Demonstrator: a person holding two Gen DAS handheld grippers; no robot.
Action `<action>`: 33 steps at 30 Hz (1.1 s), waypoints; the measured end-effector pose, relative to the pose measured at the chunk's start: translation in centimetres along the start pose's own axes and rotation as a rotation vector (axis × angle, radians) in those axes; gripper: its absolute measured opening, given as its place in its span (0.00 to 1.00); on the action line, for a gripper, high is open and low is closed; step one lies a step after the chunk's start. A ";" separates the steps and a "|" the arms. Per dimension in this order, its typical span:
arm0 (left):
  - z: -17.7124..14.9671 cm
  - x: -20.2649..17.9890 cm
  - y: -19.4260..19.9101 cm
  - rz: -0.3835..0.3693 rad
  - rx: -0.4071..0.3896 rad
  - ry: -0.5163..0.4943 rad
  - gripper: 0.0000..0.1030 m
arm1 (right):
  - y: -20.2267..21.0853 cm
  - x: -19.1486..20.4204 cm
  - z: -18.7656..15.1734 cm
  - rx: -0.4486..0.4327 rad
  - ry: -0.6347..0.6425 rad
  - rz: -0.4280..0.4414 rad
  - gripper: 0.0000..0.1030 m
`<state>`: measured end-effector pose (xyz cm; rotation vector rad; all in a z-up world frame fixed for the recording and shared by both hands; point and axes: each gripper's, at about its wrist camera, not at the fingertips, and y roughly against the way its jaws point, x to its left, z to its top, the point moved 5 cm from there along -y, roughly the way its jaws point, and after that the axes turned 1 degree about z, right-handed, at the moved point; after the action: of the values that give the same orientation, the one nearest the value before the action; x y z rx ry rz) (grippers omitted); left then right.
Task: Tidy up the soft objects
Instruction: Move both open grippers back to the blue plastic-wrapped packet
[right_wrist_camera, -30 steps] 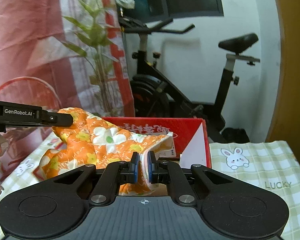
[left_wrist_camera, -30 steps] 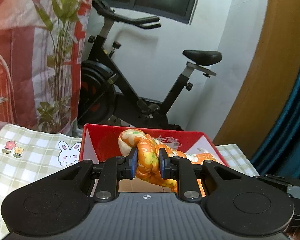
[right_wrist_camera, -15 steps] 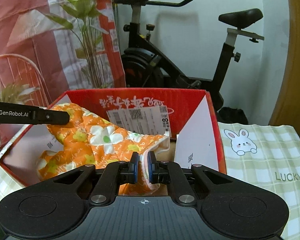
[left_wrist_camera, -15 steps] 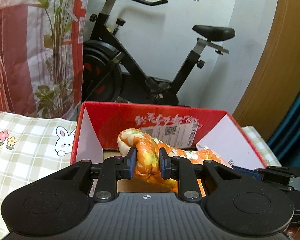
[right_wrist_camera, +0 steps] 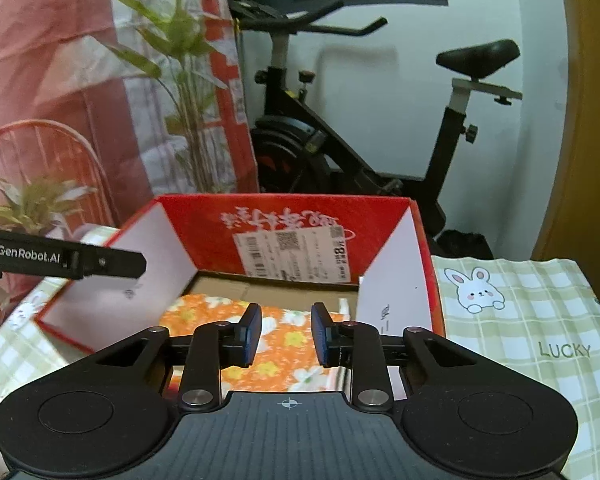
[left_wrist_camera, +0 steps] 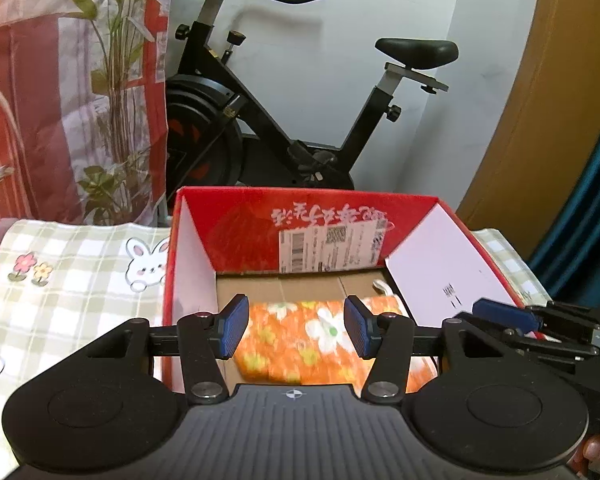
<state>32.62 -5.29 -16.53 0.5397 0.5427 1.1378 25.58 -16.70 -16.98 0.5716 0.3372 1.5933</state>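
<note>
An orange cloth with white flowers (left_wrist_camera: 300,344) lies flat on the cardboard floor of the red box (left_wrist_camera: 300,194). My left gripper (left_wrist_camera: 295,330) hangs over the box's near side. Its jaws are opening, and the pads stand apart from the cloth below them. In the right wrist view the same cloth (right_wrist_camera: 204,312) spreads across the floor of the box (right_wrist_camera: 284,202). My right gripper (right_wrist_camera: 286,334) is over it, jaws opening, nothing pressed between the pads. Each gripper shows at the edge of the other's view: the right gripper (left_wrist_camera: 504,316), the left gripper (right_wrist_camera: 60,258).
The box stands on a table with a green checked cloth printed with rabbits (right_wrist_camera: 520,320). Behind the table are a black exercise bike (left_wrist_camera: 284,120), a leafy plant (right_wrist_camera: 180,80) and a red and white curtain (left_wrist_camera: 40,100). A wooden door (left_wrist_camera: 560,120) is at the right.
Both grippers let go of the orange cloth and their jaws spread. The cloth dropped from a bunched hold to lie flat in the box. Both hands sank toward the box.
</note>
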 end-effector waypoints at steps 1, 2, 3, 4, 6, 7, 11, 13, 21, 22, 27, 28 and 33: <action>-0.3 -0.1 0.6 0.000 0.003 0.000 0.53 | 0.7 0.3 -0.2 -0.004 -0.002 0.008 0.26; -0.7 -0.2 1.4 -0.003 0.008 -0.002 0.53 | 1.4 0.5 -0.4 -0.007 -0.004 0.015 0.26; -1.1 -0.3 2.0 -0.009 0.013 -0.003 0.53 | 2.0 0.8 -0.7 -0.009 -0.010 0.022 0.27; -1.6 -0.4 2.7 -0.016 0.018 -0.001 0.53 | 2.7 1.1 -1.0 -0.008 -0.017 0.031 0.27; -2.7 -0.6 4.0 -0.026 0.028 0.006 0.53 | 3.8 1.6 -1.8 -0.003 -0.029 0.048 0.27; -3.4 -0.7 4.6 -0.028 0.031 0.007 0.53 | 4.4 1.8 -2.3 0.001 -0.035 0.054 0.27; -6.7 -1.6 6.5 -0.047 0.062 0.000 0.53 | 6.3 2.8 -4.7 0.024 -0.050 0.075 0.28; -8.3 -1.8 7.1 -0.059 0.082 0.008 0.53 | 7.2 3.1 -6.0 0.039 -0.062 0.084 0.29; -12.7 -1.6 8.0 -0.095 0.142 0.098 0.53 | 9.5 3.9 -10.4 0.096 -0.115 0.103 0.43; -13.2 -1.5 8.1 -0.099 0.147 0.117 0.53 | 9.7 4.0 -10.8 0.102 -0.122 0.104 0.45; -15.2 -1.3 8.3 -0.100 0.162 0.175 0.53 | 10.4 3.8 -12.5 0.132 -0.158 0.108 0.55; -15.5 -1.3 8.3 -0.099 0.170 0.177 0.53 | 10.5 3.8 -12.8 0.140 -0.162 0.111 0.55; -16.6 -1.0 8.0 -0.091 0.191 0.199 0.53 | 10.3 3.8 -14.3 0.182 -0.174 0.118 0.57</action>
<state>16.00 -1.58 -23.69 0.5633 0.8465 1.0649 9.08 -12.39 -22.69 0.8781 0.3243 1.6224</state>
